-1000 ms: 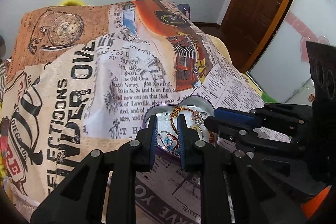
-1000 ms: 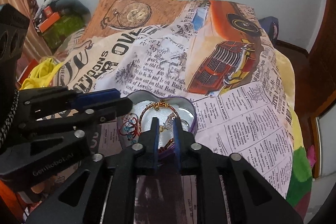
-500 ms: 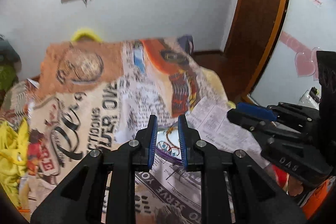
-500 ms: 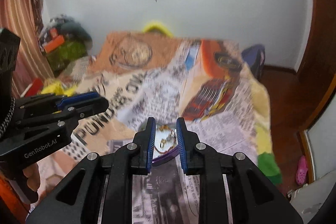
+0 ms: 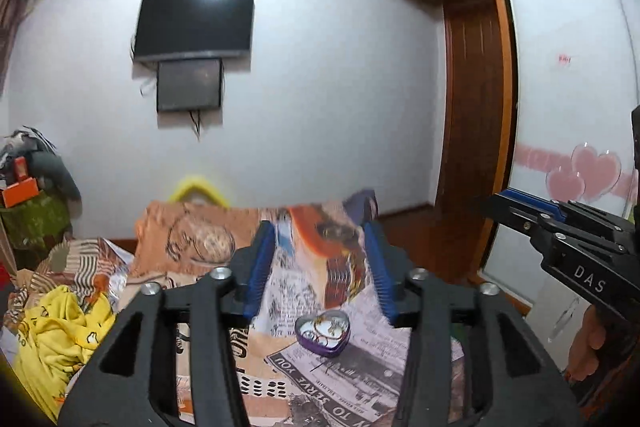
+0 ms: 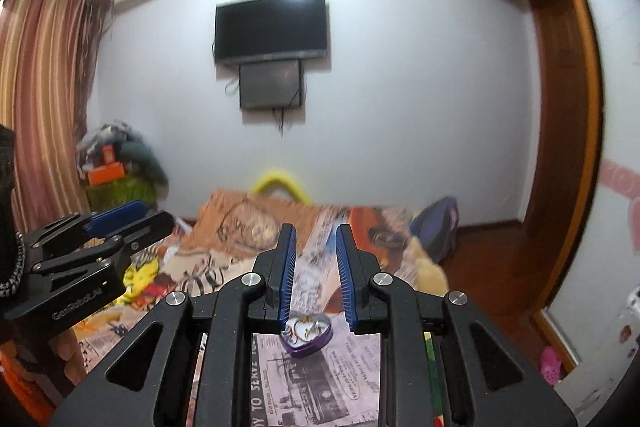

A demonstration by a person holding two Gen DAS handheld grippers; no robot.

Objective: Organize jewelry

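- Looking along the left tongs in the left wrist view, the blue pads stand wide apart with nothing between them; a second ago they were nearly closed and low over the tin, so they have opened and lifted well back.
- The heart-shaped tin sits on the newspaper-print bedspread, below and beyond the tips, well apart from them. Rings and a bracelet-like loop lie inside it; finer detail is too small to tell.
- The right tongs enter from the right edge of this view, raised off the bed and away from the tin; from this angle I cannot tell their opening.
- A wall-mounted TV and a yellow garment at the left now fill much of the view, which fits a camera pulled up and away.
- In the right wrist view, the right tongs are parted to a moderate gap and grip nothing; half a second ago the gap was narrower.
- The tin shows just below their tips, resting on the bedspread with the jewelry gathered inside.
- The left tongs hang at the left, clear of the bed.
- With both tools withdrawn, empty, and the pieces collected in the tin, the organizing looks finished or close to it; no loose jewelry shows on the visible bedspread.
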